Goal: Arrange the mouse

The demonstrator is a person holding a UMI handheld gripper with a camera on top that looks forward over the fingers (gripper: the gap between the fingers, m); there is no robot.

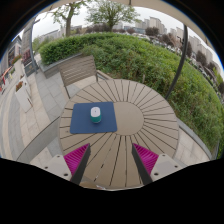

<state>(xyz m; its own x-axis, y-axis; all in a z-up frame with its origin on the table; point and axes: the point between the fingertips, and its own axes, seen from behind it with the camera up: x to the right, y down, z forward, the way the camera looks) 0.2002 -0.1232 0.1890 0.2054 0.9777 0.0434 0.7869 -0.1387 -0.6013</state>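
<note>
Wooden slats are forming the round bench (140, 112) outdoors near a hedge (130, 55); the mouse (96, 114) is sitting on a blue mat (80, 121), beyond the released tongs (112, 158).

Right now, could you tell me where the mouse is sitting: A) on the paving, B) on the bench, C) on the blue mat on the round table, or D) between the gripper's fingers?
C: the mouse rests on the blue mat on the round wooden table, beyond the open gripper.
</note>
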